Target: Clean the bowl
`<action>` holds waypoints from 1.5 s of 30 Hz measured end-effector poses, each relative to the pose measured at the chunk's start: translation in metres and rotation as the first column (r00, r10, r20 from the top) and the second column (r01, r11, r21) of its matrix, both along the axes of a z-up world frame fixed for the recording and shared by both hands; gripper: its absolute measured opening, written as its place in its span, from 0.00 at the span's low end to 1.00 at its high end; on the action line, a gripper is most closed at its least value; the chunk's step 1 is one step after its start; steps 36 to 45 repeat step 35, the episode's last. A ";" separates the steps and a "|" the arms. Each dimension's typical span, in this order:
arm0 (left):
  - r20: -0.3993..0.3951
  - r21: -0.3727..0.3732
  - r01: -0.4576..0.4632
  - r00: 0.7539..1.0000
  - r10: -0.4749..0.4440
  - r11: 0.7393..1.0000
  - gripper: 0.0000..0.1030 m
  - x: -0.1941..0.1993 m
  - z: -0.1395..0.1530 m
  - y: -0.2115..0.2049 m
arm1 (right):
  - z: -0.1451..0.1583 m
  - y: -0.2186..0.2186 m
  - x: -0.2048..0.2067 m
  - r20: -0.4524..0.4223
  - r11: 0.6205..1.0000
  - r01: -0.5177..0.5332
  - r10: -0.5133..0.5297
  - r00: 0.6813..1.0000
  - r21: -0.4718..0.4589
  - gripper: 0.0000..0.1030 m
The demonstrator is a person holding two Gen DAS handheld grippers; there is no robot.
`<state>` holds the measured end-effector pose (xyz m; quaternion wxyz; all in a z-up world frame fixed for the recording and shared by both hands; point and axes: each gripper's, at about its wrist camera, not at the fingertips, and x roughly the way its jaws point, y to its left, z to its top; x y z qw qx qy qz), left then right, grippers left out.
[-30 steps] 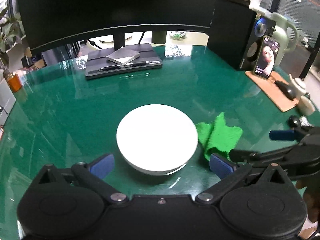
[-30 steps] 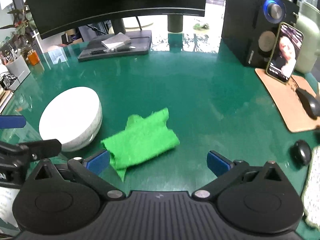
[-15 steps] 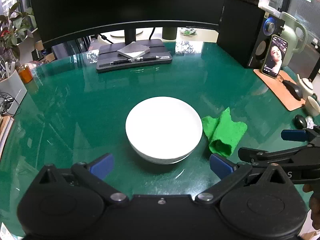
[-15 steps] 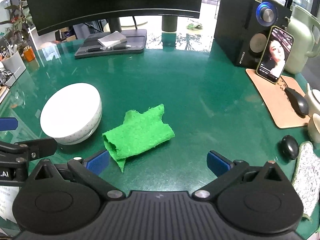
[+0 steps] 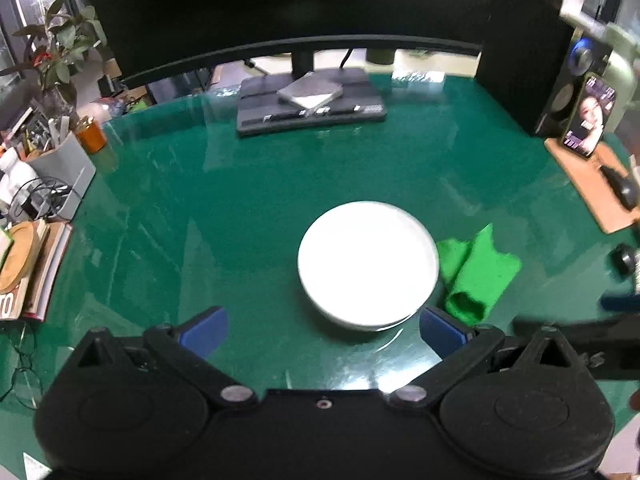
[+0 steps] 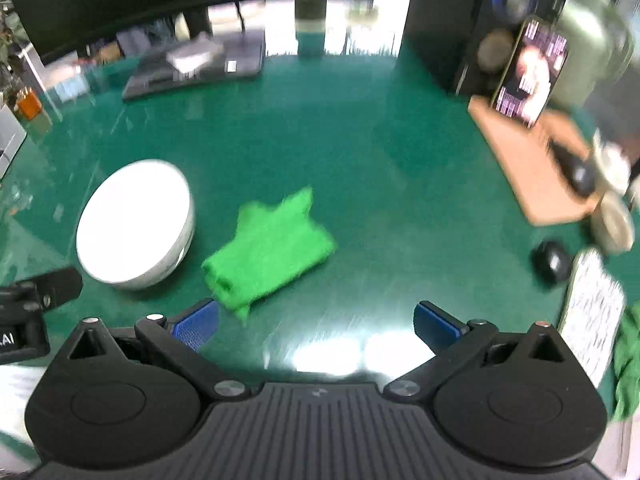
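Left wrist view: left gripper [image 5: 323,330] with jaws spread wide, blue fingertips [image 5: 204,326] clamped on nothing. White bowl [image 5: 367,265] upright on the green table [image 5: 240,200], just ahead of the gripper and toward its right fingertip, not touched by either one. Green cloth [image 5: 478,270] crumpled directly right of the bowl, edge against or tucked beside the bowl's wall; exact contact not discernible. Further ahead, monitor [image 5: 280,8] on its stand, with a dark keyboard [image 5: 312,108] below it. Ahead and to the right, black speaker [image 5: 528,60] and phone [image 5: 590,116] propped at the near end of a brown mat [image 5: 592,184]. Far left, potted plant [image 5: 60,56] and stacked books [image 5: 40,268]. Part of the other tool visible at lower right.

Right wrist view, motion-blurred: right gripper [image 6: 316,322] likewise spread wide, blue fingertips [image 6: 198,322] empty. Cloth [image 6: 268,250] just ahead of the left fingertip, nearest corner close to it but apart. Bowl [image 6: 136,222] ahead and left of the gripper, beside the cloth with a narrow strip of table [image 6: 360,168] between them. Phone [image 6: 530,74], mat [image 6: 524,164] and a dark mouse [image 6: 552,262] ahead to the right.
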<state>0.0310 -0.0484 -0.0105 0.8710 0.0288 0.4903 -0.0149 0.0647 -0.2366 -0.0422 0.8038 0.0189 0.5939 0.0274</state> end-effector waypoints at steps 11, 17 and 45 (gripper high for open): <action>-0.039 0.028 0.021 0.999 -0.020 0.999 1.00 0.000 -0.009 -0.007 | 0.010 0.004 -0.008 0.039 0.999 0.018 -0.017 0.999 -0.039 1.00; -0.045 0.022 0.015 0.999 -0.014 1.000 0.99 0.000 -0.010 -0.005 | 0.008 0.009 -0.004 0.033 0.998 -0.002 0.005 0.999 -0.067 1.00; -0.035 -0.019 -0.001 0.999 0.000 1.000 1.00 -0.002 -0.009 -0.002 | 0.008 0.010 -0.006 0.030 0.998 -0.009 0.011 0.999 -0.069 1.00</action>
